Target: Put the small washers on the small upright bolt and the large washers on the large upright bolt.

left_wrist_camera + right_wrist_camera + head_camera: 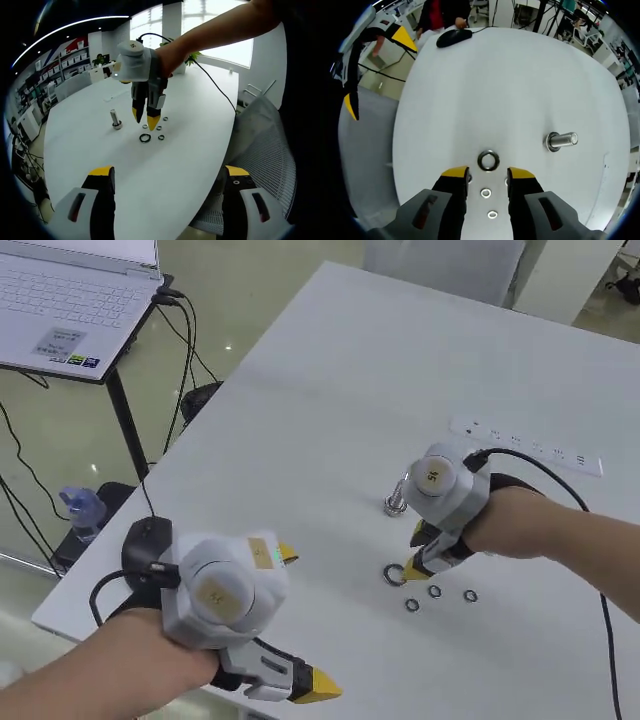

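Fingers (454, 174) of the right gripper (487, 175) stand slightly parted and empty, just beside the large washer (488, 160), flat on the table (470, 90) near the bolt (560, 140). The pick-up step looks to be in hand, and next probably calls for pinching its rim. Left gripper (169, 172) gapes wide, idle.

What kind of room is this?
Probably an office or workshop: there is a big white table, a laptop on a stand beside it, and shelves along the far wall.

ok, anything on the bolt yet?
No: bolt shank looks bare; big washer and small washers lie flat on the table near the right tongs. Under the bolt's base is covered.
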Demonstrator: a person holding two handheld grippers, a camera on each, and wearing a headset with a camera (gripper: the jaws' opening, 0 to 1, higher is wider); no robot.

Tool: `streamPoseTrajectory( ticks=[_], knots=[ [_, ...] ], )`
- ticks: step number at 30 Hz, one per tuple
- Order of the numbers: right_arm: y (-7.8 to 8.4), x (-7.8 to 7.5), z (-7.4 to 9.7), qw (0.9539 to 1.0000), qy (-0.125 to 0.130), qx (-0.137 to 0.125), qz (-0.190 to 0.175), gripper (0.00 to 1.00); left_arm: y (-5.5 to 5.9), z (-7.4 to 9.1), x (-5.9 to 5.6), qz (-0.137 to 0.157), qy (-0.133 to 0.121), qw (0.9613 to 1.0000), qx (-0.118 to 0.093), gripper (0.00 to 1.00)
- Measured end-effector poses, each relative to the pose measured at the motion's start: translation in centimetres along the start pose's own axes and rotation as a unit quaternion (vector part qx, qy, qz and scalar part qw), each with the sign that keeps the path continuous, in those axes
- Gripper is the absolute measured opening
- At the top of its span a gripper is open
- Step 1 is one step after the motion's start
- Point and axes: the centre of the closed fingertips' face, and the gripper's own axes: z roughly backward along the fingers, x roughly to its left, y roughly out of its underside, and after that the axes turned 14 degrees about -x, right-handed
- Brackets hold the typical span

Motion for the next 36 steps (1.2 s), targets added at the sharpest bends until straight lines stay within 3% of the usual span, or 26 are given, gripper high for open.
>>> streamPoseTrajectory(
  ticks=[21, 36],
  knots=[
    [1.7, -0.1, -3.5, 1.0, -0.001, 0.007, 0.0, 0.33, 0.2, -0.3, -0.2, 0.012, 0.0, 0.9999, -0.004, 0.86],
    [1.7, -0.2, -3.5, 1.0, 0.005, 0.004, 0.004, 0.32, 0.4, -0.2, -0.6, 0.014, 0.0, 0.9999, -0.004, 0.88]
  ],
)
